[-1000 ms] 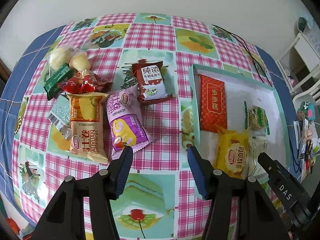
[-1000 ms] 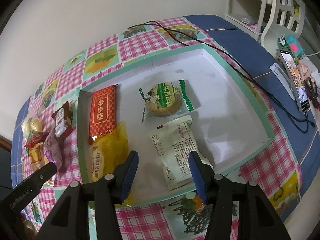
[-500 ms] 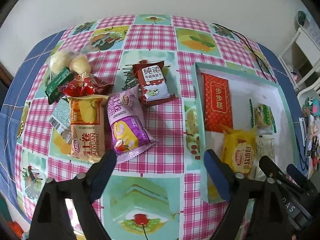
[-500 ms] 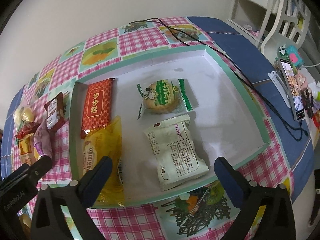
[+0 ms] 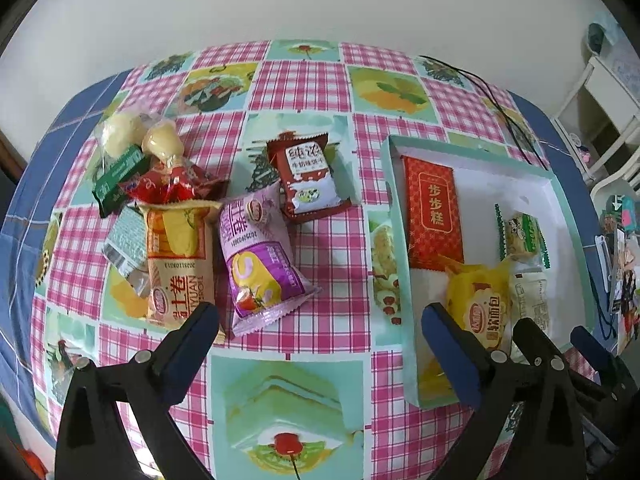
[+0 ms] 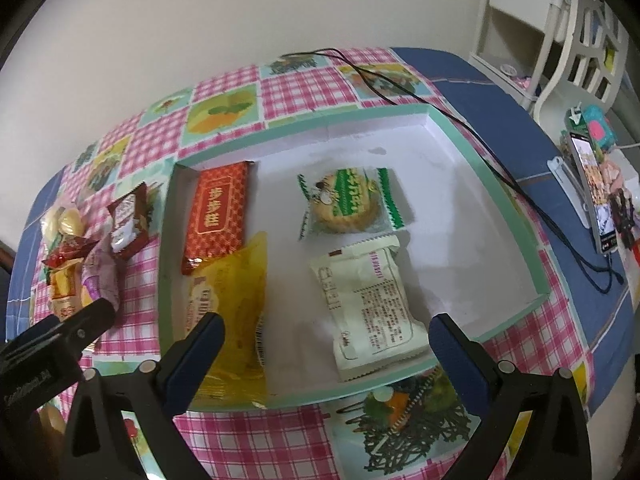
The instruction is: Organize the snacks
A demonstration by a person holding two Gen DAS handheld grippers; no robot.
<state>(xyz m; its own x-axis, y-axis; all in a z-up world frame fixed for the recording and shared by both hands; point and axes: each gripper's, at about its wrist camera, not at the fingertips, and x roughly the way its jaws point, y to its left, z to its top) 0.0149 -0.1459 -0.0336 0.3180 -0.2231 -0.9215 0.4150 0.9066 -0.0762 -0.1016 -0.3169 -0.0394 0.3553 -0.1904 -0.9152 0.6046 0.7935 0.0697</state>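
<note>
The left gripper (image 5: 320,320) hovers over a glossy tablecloth (image 5: 304,80) of pink gingham and fruit squares; its jaws are opening, with nothing between them. Its blue pads (image 5: 200,320) are flat and smooth on black plastic arms.

The right gripper (image 6: 326,330) hangs above the near edge of a shallow rectangular box (image 6: 496,184) with mint-green walls and a white card floor. Its jaws stand fully released and empty.

Four snacks lie in the box. A flat red packet (image 6: 218,212) with gold characters sits at the far left. A crinkly yellow bread bag (image 6: 236,296) lies just nearer, overlapping its lower end. A round biscuit in a clear, green-striped wrapper (image 6: 346,204) rests mid-box. A puffy cream pouch (image 6: 366,300) with crimped ends lies nearer, against the front wall.

Left of the box, loose snacks crowd the cloth: a purple pillow bag (image 5: 256,256), an orange roll packet (image 5: 180,260) beside it, a brown-and-white biscuit pouch (image 5: 310,178) farther off, a shiny red wrapper (image 5: 172,184), and pale rounded sweets in clear film (image 5: 136,136) at the far left.

A thin black cable (image 6: 400,88) runs past the box's far right corner.
</note>
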